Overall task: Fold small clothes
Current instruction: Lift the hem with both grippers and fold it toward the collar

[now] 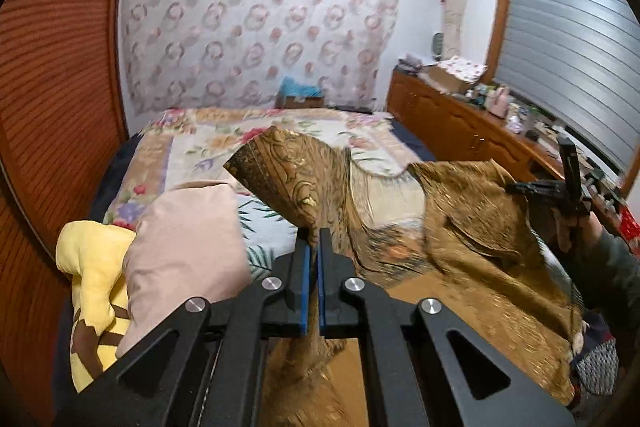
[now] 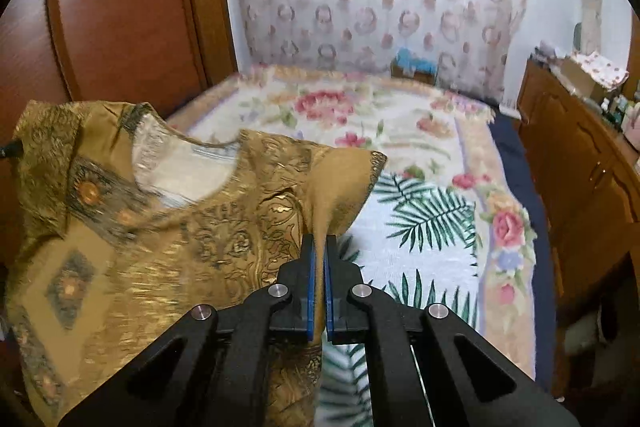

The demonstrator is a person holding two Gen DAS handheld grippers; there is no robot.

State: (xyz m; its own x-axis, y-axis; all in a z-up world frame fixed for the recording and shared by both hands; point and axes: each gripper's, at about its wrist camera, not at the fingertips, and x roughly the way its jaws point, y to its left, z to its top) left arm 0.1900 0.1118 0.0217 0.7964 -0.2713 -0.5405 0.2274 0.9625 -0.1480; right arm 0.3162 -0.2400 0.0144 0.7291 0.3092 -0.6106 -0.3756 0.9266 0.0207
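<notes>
Bed [image 1: 192, 147] with a floral spread fills the middle of both views; wood cabinet [image 1: 452, 115] runs along the right wall, patterned curtain [image 1: 256, 19] behind. Task item: one gold patterned top [image 1: 472, 211], held up above the bed, spread between the two grippers, not lying flat. No fold visible in it yet; judged as the opening stage, garment lifted by its shoulders and stretched out, with laying down and every fold still to do. No folded pile seen anywhere in either view. Left gripper [image 1: 314, 239]: jaws nearly closed, pinching a shoulder or sleeve corner of the top, cloth running down between the blue pads [image 1: 305, 283]. Right gripper [image 2: 319, 247]: same narrow clamp on the other shoulder, fabric trapped between its pads. Differences between views: right wrist shows the neckline [image 2: 188, 167] and its pale lining, plus diamond motifs down the front, so the top's orientation reads clearly there; left wrist shows the garment mostly edge-on and blurred. Left wrist alone shows a pink pillow [image 1: 184, 251] and a yellow plush [image 1: 94, 291] at the bed's near left, the window blind [image 1: 572, 39], and the right gripper from outside with the person's hand [image 1: 576, 227] behind it. Hem of the top hidden in both.
</notes>
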